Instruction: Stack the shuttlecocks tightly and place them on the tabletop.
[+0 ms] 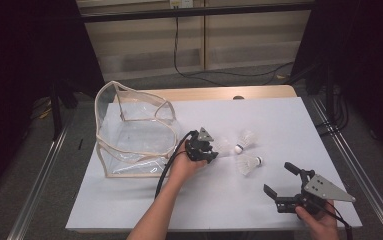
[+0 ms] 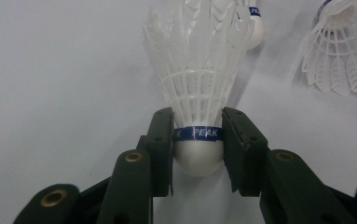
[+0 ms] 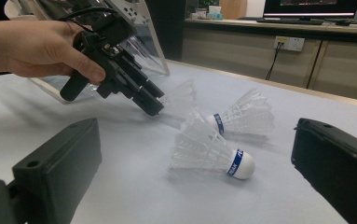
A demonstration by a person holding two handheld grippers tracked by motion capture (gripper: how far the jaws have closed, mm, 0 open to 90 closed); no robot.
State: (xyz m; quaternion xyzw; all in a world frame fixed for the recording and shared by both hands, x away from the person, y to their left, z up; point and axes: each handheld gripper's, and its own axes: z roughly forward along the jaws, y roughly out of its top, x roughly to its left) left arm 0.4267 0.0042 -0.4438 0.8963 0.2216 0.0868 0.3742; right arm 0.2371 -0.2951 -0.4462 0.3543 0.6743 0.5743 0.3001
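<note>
Nearest to the person, the right gripper (image 1: 285, 182) rests low over the front right part of the white bench (image 1: 129, 205) with its fingers (image 3: 55, 172) wide apart and nothing between them. Farther in, the left gripper (image 2: 197, 140) has its fingers closed on the cork head of a white shuttlecock (image 2: 199, 70), just at the blue band. Two more shuttlecocks (image 1: 248, 164) lie on their sides just beside it, and a clear plastic bag (image 1: 129, 130) stands open at the far left.
</note>
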